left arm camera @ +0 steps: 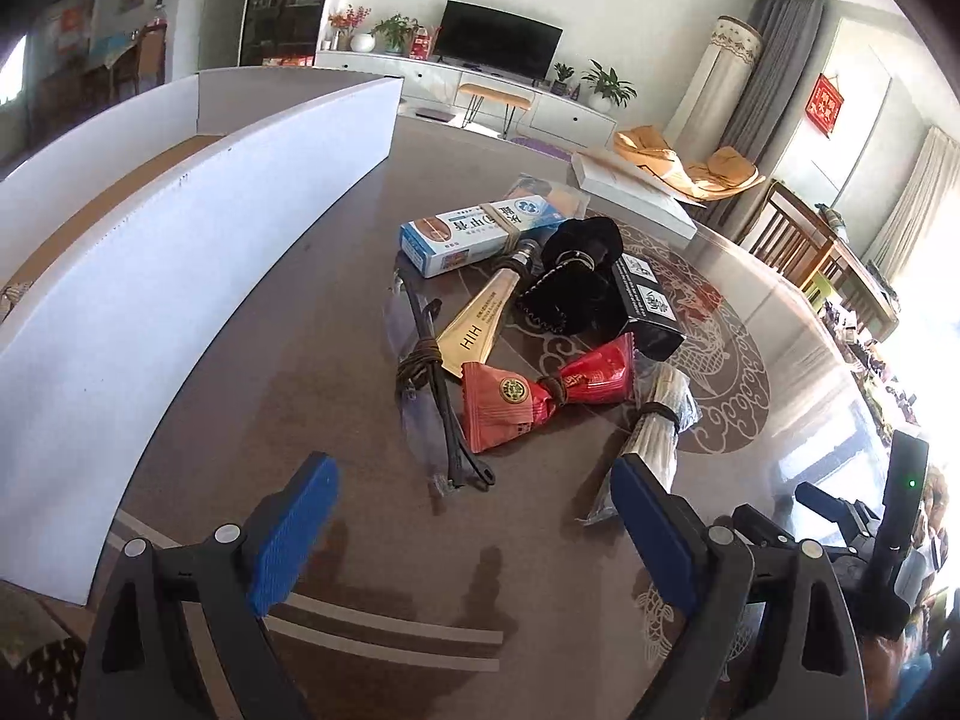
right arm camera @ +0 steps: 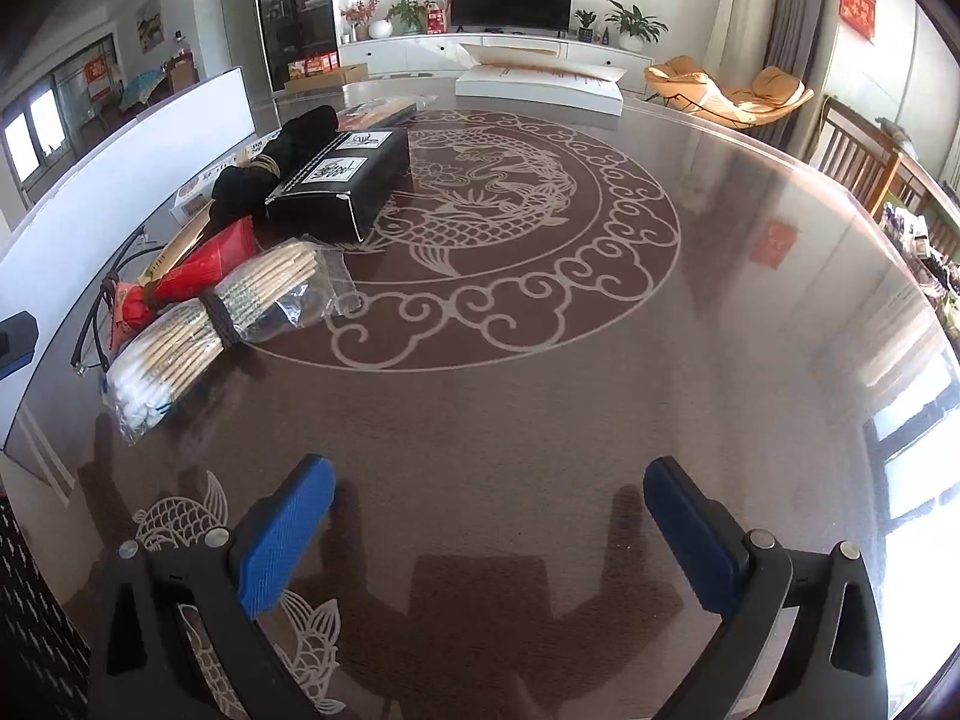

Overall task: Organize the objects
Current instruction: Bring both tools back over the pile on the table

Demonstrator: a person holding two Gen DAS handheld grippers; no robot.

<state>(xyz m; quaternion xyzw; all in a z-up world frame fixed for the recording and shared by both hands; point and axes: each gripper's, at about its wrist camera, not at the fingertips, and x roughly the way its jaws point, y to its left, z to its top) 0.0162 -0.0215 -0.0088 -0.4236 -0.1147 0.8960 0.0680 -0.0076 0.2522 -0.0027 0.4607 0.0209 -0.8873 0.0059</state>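
**Approach geometry: left side leads**

The pile's red packet (left arm camera: 528, 396) lies ahead of the left gripper (left arm camera: 474, 534) (jaws spread, empty), long axis crosswise. The right gripper (right arm camera: 489, 531), likewise spread and empty, faces bare table (right arm camera: 720, 330); the pile sits up-left.

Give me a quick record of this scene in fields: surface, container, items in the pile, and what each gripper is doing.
surface: brown table with a pale fish medallion
container: white box, at the pile's left in the left wrist view
items: toothpaste box, gold tube, black pouch, black carton, red packet, cotton swab bag, black cable
left gripper: open, empty, near the pile
right gripper: open, empty, above bare table
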